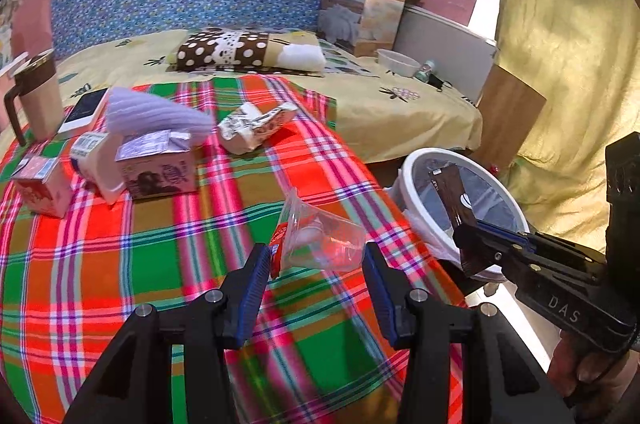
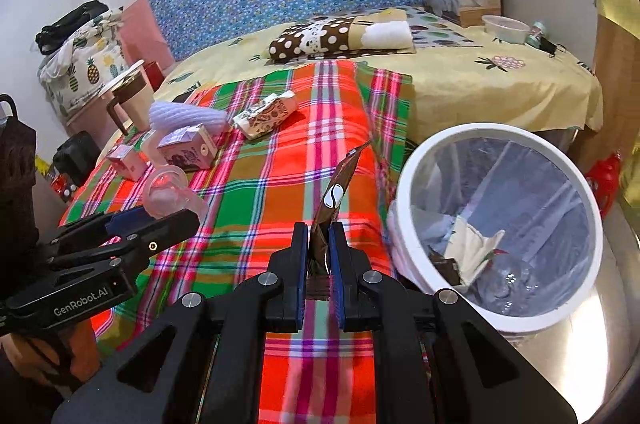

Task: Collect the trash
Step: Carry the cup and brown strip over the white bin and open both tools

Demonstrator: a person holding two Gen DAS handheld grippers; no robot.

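The right gripper [image 2: 319,244] pinches a brown foil sachet [image 2: 334,200] just left of the white lined bin [image 2: 404,224]; carry it fully over the rim before letting go. The left gripper [image 1: 316,264] holds a clear plastic cup [image 1: 320,236] between wide jaws, near the plaid cloth's [image 1: 160,264] right edge.

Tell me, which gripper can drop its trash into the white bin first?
Probably the right gripper. It is shut on the brown wrapper, and the white bin sits just to its right. The left gripper holds the clear plastic cup over the plaid cloth, farther from the bin.
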